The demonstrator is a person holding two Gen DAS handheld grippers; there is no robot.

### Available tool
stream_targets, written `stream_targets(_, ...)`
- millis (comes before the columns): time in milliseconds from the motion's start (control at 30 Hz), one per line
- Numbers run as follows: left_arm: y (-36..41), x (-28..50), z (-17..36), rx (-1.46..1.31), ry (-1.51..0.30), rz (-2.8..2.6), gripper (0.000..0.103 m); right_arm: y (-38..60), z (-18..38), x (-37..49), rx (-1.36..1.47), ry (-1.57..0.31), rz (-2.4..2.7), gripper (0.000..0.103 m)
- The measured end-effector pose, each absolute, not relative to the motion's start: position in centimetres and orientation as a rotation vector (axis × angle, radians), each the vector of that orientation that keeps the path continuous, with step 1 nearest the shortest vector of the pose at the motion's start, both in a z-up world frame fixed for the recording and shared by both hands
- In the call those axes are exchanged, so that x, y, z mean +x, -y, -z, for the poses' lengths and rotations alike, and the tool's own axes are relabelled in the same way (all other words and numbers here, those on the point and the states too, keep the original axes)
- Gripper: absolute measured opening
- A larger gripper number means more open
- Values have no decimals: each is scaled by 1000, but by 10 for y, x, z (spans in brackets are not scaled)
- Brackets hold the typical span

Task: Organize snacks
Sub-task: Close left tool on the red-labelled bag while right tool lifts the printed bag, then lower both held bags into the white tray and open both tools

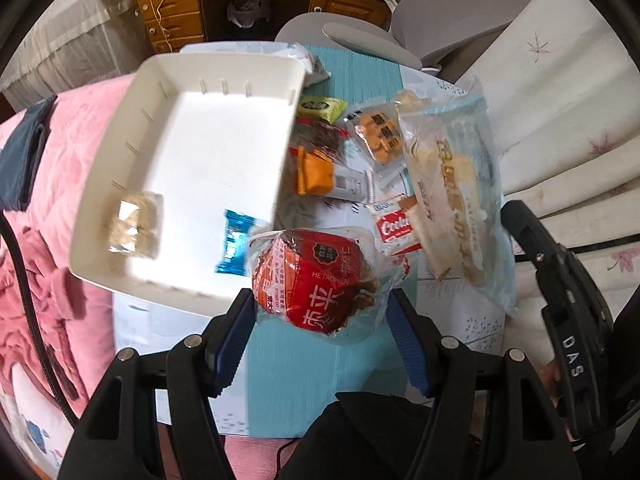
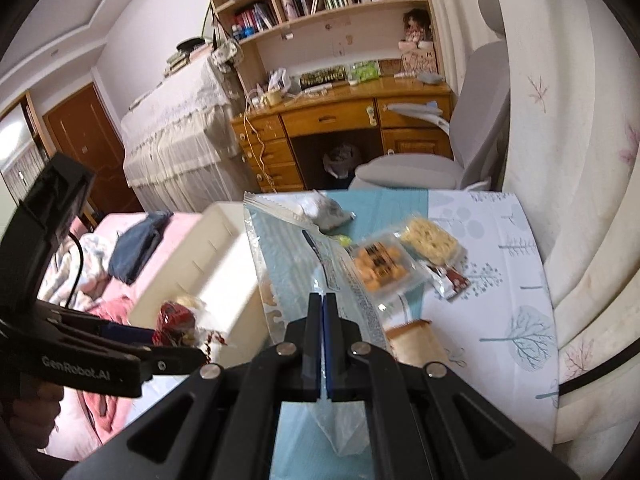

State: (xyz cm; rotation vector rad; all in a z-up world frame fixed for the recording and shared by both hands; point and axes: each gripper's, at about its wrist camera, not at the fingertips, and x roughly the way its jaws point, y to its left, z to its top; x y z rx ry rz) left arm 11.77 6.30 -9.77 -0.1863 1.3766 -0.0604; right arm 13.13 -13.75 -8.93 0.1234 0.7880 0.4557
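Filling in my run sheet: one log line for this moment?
left gripper: shut on red bun pack | right gripper: shut on clear bread bag | white tray: two snacks

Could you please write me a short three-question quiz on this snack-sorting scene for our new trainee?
1. True or false: the white tray already holds two small packets.
2. What does the left gripper hold?
A) a red round snack pack
B) a green packet
C) nothing
3. Fill in: the right gripper is shut on the edge of a long clear ____.

Key
1. True: a pale clear packet and a blue packet lie in it.
2. A: the red round snack pack sits between its fingers.
3. Bag, a bread bag hanging from the closed jaws.
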Motion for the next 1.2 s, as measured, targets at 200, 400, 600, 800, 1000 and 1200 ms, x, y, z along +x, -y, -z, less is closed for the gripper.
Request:
stream_targets(200, -97, 113, 81, -154, -1339, 61, 65, 106, 68, 125, 154, -734, -467, 0)
stream_targets(400, -135, 106, 70, -147, -1303, 60, 66, 69, 54, 116, 169, -691, -491, 0)
stream_targets(600, -176, 102, 65, -147, -1268, 58, 66, 32, 48, 109, 180, -662, -510, 0)
stream_targets(800, -211, 102, 70, -138, -1254, 51, 66, -5, 46, 99, 189, -626, -536, 0)
stream_targets(1000, -237, 107, 77, -132, -1248, 33, 68, -39, 44, 95, 164, -610, -543, 0)
stream_targets(1200, -247, 110, 81, -138, -1252, 47, 82, -53, 53, 96, 165, -656, -522, 0)
